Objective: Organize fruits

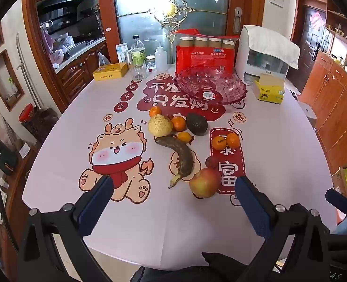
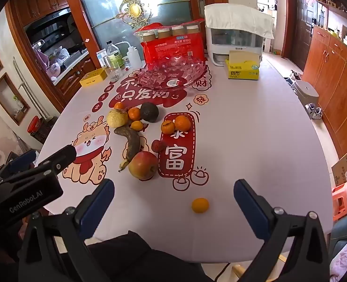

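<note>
Fruit lies loose on the white printed tablecloth: a red-yellow apple [image 1: 205, 182] [image 2: 143, 165], a brown banana [image 1: 181, 158] [image 2: 131, 143], a dark avocado [image 1: 196, 124] [image 2: 149, 112], a pale pear [image 1: 160, 124] [image 2: 117, 117] and several small oranges [image 1: 225, 141] [image 2: 175, 124]. One orange [image 2: 200, 205] lies alone near the front edge. An empty pink glass bowl [image 1: 210, 87] [image 2: 171, 72] stands behind the fruit. My left gripper [image 1: 173, 188] is open above the near table, just before the apple. My right gripper [image 2: 173, 192] is open, with the lone orange between its fingers' lines.
Behind the bowl stand a red package [image 1: 204, 56], a white appliance [image 1: 265, 54], a yellow tissue box [image 1: 269, 90], bottles [image 1: 138, 54] and a yellow tin [image 1: 110, 71]. The left gripper's body [image 2: 25, 188] shows at the left of the right wrist view. Wooden cabinets [image 2: 333, 75] line the right.
</note>
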`<state>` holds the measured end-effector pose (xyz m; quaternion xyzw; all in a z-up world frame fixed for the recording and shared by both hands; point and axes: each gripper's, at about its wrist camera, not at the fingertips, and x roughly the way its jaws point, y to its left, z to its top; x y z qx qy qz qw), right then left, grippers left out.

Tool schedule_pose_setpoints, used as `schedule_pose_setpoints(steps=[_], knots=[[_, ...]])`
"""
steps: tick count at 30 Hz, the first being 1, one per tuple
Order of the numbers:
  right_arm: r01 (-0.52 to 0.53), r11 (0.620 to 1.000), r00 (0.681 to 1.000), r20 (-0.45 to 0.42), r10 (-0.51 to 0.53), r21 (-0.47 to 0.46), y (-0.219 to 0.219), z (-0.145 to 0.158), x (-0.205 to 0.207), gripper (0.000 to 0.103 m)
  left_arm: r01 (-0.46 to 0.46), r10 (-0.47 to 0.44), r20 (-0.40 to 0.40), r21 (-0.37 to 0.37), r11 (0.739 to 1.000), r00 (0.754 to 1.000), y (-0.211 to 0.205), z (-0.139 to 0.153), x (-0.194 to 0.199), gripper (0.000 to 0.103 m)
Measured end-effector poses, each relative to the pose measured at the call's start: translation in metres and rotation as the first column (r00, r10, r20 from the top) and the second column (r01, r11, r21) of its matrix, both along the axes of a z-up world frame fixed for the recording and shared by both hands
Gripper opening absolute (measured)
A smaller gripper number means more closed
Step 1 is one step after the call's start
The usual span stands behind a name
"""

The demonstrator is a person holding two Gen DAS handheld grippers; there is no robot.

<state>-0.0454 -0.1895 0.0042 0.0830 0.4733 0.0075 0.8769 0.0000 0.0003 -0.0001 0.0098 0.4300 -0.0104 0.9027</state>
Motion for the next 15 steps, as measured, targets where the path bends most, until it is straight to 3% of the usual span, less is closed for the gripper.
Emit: schedule_pose_setpoints(steps=[15], knots=[[0.011, 1.0, 1.0, -0.009, -0.011, -0.009, -0.0043, -0.0066, 0.0103, 0.102, -0.009, 0.009, -0.002, -0.008, 1.0, 1.0, 0.0006, -0.0006, 0.0042, 0.102]])
